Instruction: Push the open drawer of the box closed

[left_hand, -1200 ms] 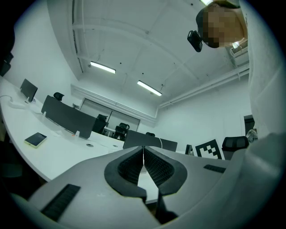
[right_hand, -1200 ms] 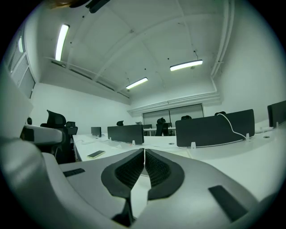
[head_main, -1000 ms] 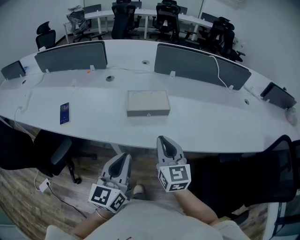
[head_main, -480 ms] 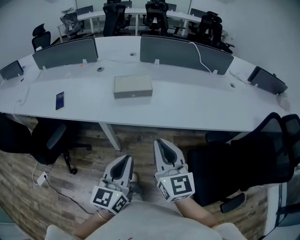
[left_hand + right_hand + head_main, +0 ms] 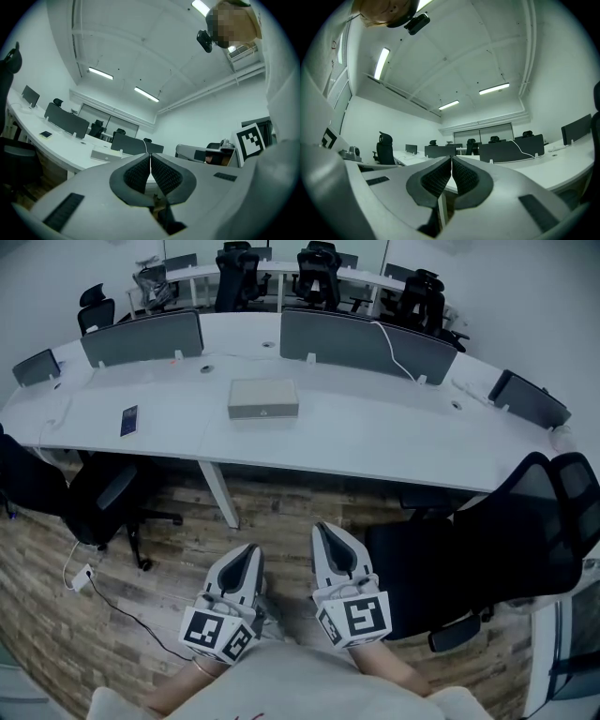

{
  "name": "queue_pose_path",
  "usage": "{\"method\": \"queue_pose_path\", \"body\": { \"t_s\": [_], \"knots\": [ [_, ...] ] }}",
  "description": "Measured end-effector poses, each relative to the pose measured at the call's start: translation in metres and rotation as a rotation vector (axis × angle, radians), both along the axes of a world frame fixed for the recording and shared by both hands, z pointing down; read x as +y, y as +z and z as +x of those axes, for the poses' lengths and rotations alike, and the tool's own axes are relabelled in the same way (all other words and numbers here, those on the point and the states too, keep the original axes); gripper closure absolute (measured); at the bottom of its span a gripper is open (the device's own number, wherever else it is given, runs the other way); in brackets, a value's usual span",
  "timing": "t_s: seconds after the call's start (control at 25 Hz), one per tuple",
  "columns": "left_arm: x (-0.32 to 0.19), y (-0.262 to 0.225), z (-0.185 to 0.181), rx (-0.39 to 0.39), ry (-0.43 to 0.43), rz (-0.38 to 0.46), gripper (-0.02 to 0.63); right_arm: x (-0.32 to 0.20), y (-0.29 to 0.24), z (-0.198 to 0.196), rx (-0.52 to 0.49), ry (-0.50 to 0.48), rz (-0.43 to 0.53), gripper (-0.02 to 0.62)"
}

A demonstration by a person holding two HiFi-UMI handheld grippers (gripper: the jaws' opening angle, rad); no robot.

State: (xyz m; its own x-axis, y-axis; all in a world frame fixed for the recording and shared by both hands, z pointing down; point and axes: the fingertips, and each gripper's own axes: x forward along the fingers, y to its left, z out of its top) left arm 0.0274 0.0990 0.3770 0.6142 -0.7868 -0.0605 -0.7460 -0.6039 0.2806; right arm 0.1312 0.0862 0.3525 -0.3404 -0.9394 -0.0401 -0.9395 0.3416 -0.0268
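A flat grey box (image 5: 263,397) with a small front handle sits on the long white curved desk (image 5: 356,442), far ahead of me; its drawer front looks flush with the body. The box shows small in the left gripper view (image 5: 105,156). My left gripper (image 5: 251,554) and right gripper (image 5: 325,528) hang low over the wooden floor, well short of the desk. Both are shut with nothing between the pads, as the left gripper view (image 5: 150,158) and the right gripper view (image 5: 452,161) show.
A phone (image 5: 128,419) lies on the desk left of the box. Grey divider screens (image 5: 367,342) line the desk's far side. Black office chairs stand at left (image 5: 89,498) and right (image 5: 502,540). A cable trails on the floor (image 5: 103,592).
The view has pulled back from the desk: the box and the desk now sit farther away and higher in the picture, with more floor showing. Both grippers have dropped lower and stayed shut.
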Motion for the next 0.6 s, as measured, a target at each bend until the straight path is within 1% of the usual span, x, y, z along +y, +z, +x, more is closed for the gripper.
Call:
{"method": "queue_pose_path", "body": {
  "t_s": [0.48,0.6],
  "knots": [
    [0.035,-0.005,0.014,-0.021,0.008,0.038,0.588,0.035,-0.001,0.012,0.002,-0.002,0.024,0.572],
    [0.04,-0.006,0.017,-0.023,0.009,0.037,0.588,0.038,0.0,0.016,-0.016,0.001,0.018,0.572]
  ]
}}
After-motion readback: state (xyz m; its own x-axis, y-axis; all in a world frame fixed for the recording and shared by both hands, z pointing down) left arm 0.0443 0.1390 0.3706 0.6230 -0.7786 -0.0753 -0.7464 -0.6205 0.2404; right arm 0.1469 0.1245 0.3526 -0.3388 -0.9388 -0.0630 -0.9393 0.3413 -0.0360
